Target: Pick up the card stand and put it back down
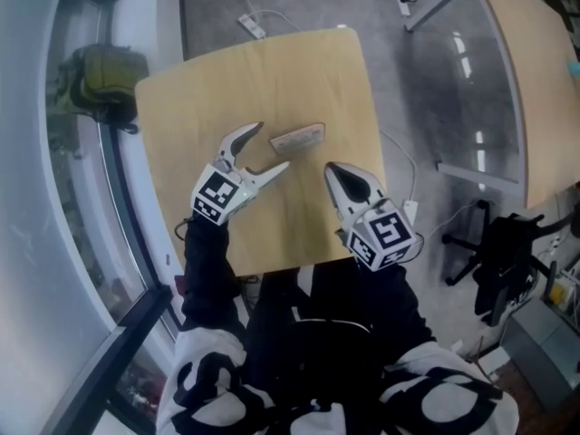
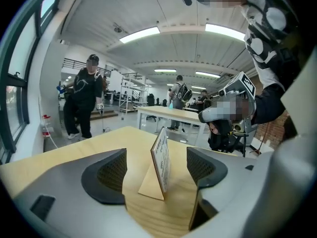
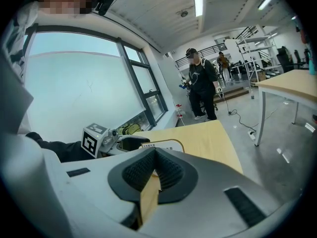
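The card stand (image 1: pixel 297 138) is a small wooden piece with a white printed card, standing on the light wooden table (image 1: pixel 190 107). My left gripper (image 1: pixel 263 149) is just near-left of it, jaws spread wide. In the left gripper view the card stand (image 2: pixel 161 160) stands edge-on between the two dark pads (image 2: pixel 110 175), touching neither. My right gripper (image 1: pixel 349 184) hovers to the stand's near right with its jaws shut and nothing in them. The right gripper view shows the shut gripper (image 3: pixel 156 170), with the card stand (image 3: pixel 163 145) and the left gripper (image 3: pixel 99 139) beyond it.
The table's right edge (image 1: pixel 376 143) drops to grey floor with a power strip (image 1: pixel 252 25) and cables. A second table (image 1: pixel 535 71) and a black office chair (image 1: pixel 503 252) are at the right. A green bag (image 1: pixel 104 80) sits by the window. A person in black (image 2: pixel 84 103) stands farther off.
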{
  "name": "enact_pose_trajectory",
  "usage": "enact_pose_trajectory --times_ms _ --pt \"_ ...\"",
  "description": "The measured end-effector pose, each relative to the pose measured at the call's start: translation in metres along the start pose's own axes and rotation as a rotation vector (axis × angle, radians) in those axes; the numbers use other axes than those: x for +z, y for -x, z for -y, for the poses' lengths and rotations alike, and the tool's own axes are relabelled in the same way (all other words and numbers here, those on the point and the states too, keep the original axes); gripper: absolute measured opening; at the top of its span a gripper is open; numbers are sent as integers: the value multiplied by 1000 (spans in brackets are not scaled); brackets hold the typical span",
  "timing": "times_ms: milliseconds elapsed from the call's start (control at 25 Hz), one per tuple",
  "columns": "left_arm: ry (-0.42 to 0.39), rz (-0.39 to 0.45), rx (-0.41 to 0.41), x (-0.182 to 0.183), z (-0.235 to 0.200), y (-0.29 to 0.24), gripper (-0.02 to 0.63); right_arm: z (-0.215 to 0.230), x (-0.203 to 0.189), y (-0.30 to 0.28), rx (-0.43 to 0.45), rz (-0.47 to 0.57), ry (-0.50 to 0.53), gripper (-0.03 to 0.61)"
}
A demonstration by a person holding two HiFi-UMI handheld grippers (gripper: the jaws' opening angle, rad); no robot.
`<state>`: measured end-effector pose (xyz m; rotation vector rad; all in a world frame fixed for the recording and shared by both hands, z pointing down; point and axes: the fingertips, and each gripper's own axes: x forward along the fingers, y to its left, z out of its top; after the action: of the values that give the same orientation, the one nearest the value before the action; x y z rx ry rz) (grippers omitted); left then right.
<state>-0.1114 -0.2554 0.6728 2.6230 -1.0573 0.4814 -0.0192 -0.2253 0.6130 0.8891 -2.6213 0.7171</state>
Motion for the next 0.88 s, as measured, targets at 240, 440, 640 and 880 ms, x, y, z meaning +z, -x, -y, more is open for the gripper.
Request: enact_pose_trajectory --times_ms 240,440,640,880 --pt "31 22 -107 -2 2 -31 365 12 -2 4 -20 -11 -10 18" --pt "87 93 -217 10 12 -46 353 20 -4 7 -34 -16 -18 18" --pt "96 91 -264 12 21 -60 244 22 -3 10 -40 -11 -24 18" --pt "123 123 -292 18 23 -64 120 21 -5 12 -44 -9 -28 18"
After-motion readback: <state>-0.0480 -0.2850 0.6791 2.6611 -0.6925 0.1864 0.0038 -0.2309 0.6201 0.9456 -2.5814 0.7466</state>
